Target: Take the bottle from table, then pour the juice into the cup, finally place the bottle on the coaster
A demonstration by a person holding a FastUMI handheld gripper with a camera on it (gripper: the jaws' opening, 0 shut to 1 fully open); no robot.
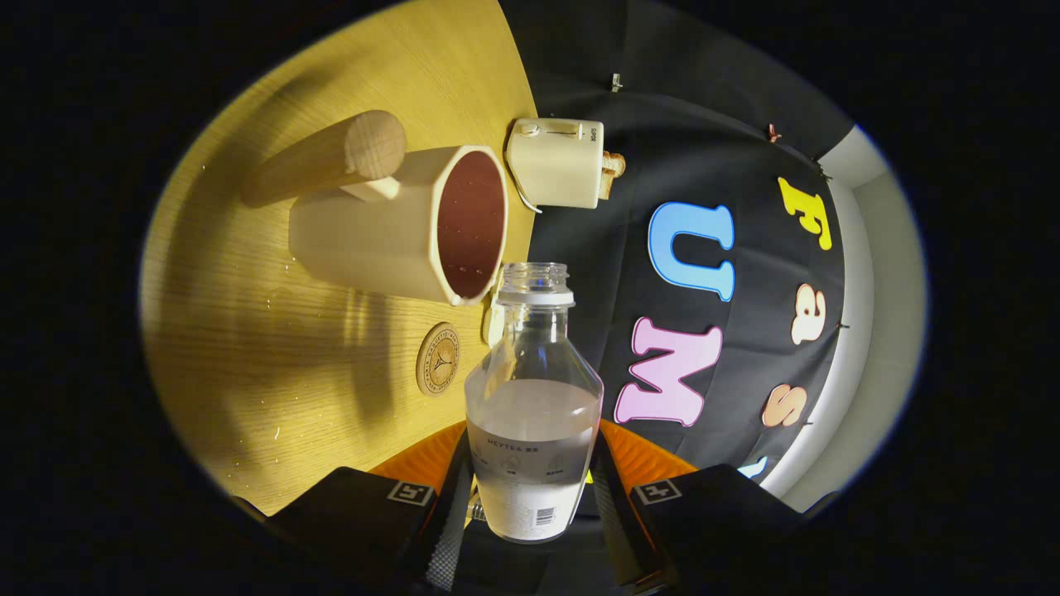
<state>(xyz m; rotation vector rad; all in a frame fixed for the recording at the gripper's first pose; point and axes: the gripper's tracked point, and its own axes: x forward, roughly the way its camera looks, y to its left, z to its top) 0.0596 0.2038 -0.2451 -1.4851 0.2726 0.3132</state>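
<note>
The claw (pixel 530 488) is clamped on the clear bottle (pixel 532 397), one finger pressing each side of its labelled lower body. The uncapped mouth sits just beside the rim of the cream cup (pixel 397 223). The round coaster (pixel 437 359) lies on the wooden surface (pixel 248 348) near the cup's base. A white toaster (pixel 556 162) stands at the surface's edge.

"HEYTEA" on bottle (pixel 532 397) label, barcode below

One bottle (pixel 532 406) is sitting clamped between the two fingers (pixel 454 488) of the single gripper (pixel 530 497); one cup (pixel 397 223) with one wooden handle (pixel 331 157), one round coaster (pixel 437 359) and one toaster (pixel 556 162) are resting on one table (pixel 273 389)
</note>
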